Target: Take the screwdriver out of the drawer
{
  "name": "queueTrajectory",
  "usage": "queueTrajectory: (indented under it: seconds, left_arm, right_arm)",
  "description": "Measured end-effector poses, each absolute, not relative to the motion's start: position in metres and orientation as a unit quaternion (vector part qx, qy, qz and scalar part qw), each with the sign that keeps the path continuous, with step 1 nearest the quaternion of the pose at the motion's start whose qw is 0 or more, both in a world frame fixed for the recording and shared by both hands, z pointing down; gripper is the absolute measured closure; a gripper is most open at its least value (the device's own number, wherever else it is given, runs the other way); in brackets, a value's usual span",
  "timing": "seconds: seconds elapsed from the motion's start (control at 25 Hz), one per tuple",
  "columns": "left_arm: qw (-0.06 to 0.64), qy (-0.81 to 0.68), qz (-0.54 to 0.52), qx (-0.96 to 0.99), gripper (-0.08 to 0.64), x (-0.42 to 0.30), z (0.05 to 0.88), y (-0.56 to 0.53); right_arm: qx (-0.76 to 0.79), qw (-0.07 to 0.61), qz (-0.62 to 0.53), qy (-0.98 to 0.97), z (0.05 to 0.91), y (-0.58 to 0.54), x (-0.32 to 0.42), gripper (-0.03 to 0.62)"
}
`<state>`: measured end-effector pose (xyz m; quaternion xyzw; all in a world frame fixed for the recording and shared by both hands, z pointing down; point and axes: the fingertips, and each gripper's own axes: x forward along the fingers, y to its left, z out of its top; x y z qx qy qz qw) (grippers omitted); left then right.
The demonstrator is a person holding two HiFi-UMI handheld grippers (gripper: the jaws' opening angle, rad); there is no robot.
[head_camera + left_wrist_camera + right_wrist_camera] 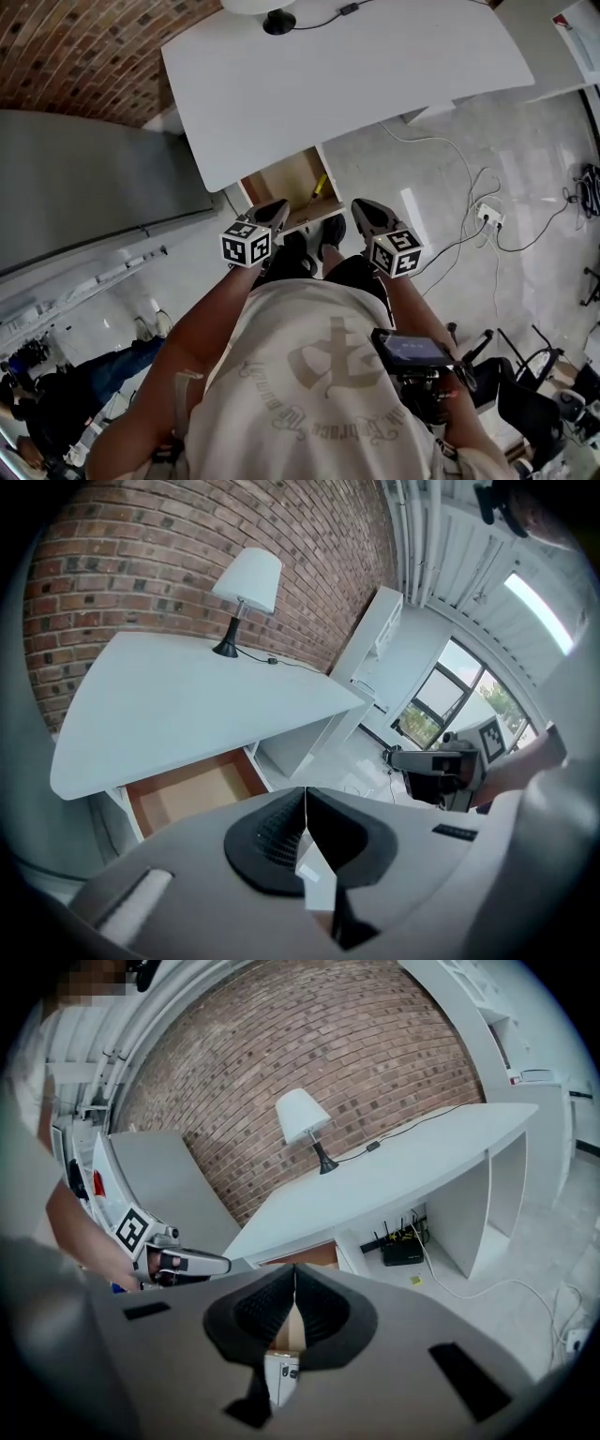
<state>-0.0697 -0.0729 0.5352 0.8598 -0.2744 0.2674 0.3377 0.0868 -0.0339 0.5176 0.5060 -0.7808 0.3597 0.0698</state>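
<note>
Two closed, empty grippers: the left gripper (pixel 275 212) hovers at the open drawer's (pixel 281 185) near edge. The screwdriver (pixel 320 185), seemingly a slim yellow handle, lies along the drawer's right side. It looks light and stiff, best pinched mid-handle. The right gripper (pixel 362 212) hangs just right of the drawer.

- My head camera looks steeply down on the desk (pixel 356 84) from in front.
- My left gripper (pixel 277 210) and right gripper (pixel 361 207) cameras face the desk's front, close by.
- All share the desk and drawer (pixel 291 183).
</note>
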Motion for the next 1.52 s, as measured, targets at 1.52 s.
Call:
queueTrajectory:
  seconds: [1.52]
  left_arm:
    - [0.355,-0.218,0.38,0.826,0.482,-0.051,0.685,-0.061]
  right_arm:
    - [0.511,0.062,0.425,-0.745,0.617,0.011,0.075,0.586]
